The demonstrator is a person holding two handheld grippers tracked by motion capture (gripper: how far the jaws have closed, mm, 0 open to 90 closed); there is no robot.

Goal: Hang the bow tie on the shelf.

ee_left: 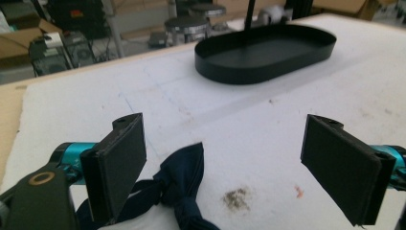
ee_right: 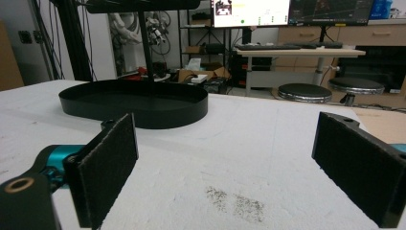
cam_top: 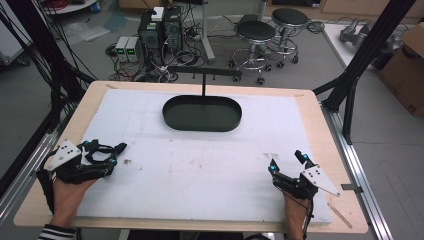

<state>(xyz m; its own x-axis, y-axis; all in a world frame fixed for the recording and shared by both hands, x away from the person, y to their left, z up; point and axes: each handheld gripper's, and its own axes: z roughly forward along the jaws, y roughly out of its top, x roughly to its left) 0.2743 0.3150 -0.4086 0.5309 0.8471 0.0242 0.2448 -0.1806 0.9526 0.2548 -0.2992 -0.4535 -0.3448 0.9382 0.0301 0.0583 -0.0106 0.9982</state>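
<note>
A wooden worktop (cam_top: pixel 310 107) is covered by a white foam sheet (cam_top: pixel 200 165). A black oval tray (cam_top: pixel 202 113) is seen at the far centre of the sheet, its long axis running left to right across the worktop. A thin black post (cam_top: pixel 203 86) rises at the tray's far edge and carries a horizontal bar (cam_top: pixel 204 72) parallel to the tray's long axis.

The left gripper (cam_top: pixel 116 153) is held low at the near left of the sheet, pointed right and slightly away from the person; its fingers (ee_left: pixel 117 163) are spread wide apart, nothing between the pads. In the left gripper view a dark navy bow tie (ee_left: pixel 179 184) is seen lying on the sheet just beside the left finger, its knot near the bottom edge and one wing fanned up toward the tray; its long axis cannot be told fully, as part is cut off by the frame. A brown smudge (ee_left: pixel 236 199) lies just right of it.

The right gripper (cam_top: pixel 288 162) is held at the near right, pointed away from the person and slightly left toward the tray. Its fingers (ee_right: pixel 107 165) are also wide apart and empty. A dark speckled stain (ee_right: pixel 234 201) is seen on the sheet between them.

Stools (cam_top: pixel 256 32) and computer cases (cam_top: pixel 160 30) are seen on the floor beyond the worktop.
</note>
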